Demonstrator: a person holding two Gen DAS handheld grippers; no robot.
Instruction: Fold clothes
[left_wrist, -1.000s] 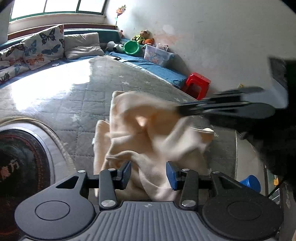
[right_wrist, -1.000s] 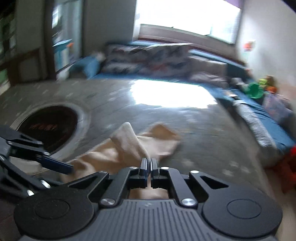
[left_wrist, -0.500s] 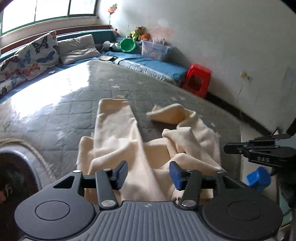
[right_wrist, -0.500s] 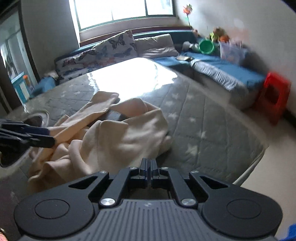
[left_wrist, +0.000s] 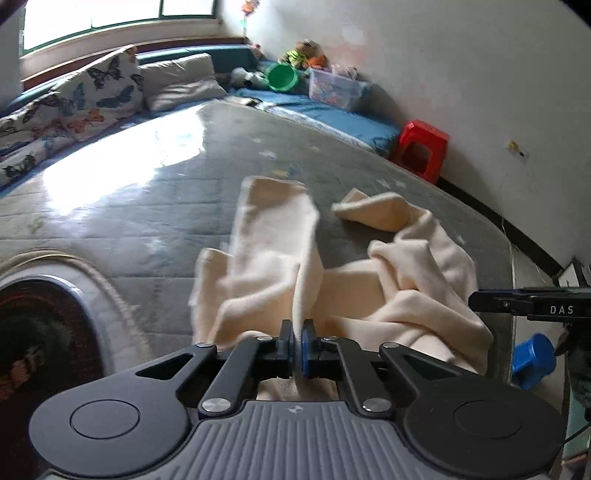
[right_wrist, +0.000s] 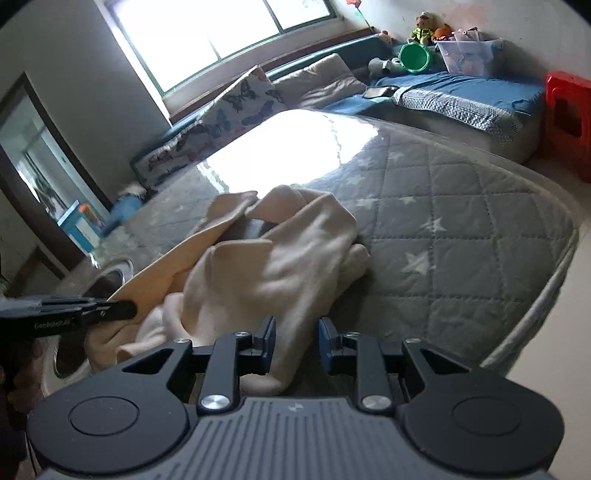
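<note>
One cream garment (left_wrist: 369, 280) lies crumpled on the bed (left_wrist: 155, 221), near its front edge and corner, and I have two grippers at it. My left gripper (left_wrist: 297, 347) points down at a slant and its jaws are closed tight on a thin raised fold of the garment; the cloth rises from the pads like a ridge and goes away from me. My right gripper (right_wrist: 296, 343) also points down at a slant, over the near end of the garment. Its jaws are opening, with a clear gap between the blue pads (right_wrist: 327, 345); cloth lies under and between them, but the pads do not press on it. In the right view the left gripper (right_wrist: 92, 312) comes in from the left side, level, touching the garment's edge.

The garment is soft, fleecy and thick, with many rounded folds; one long flat part (left_wrist: 273, 221) stretches away, and one short part (left_wrist: 373, 210) is bent to the right. The bed cover is grey, quilted in diamonds, with small white stars. One red plastic stool (left_wrist: 421, 149) stands by the wall, well apart.
</note>
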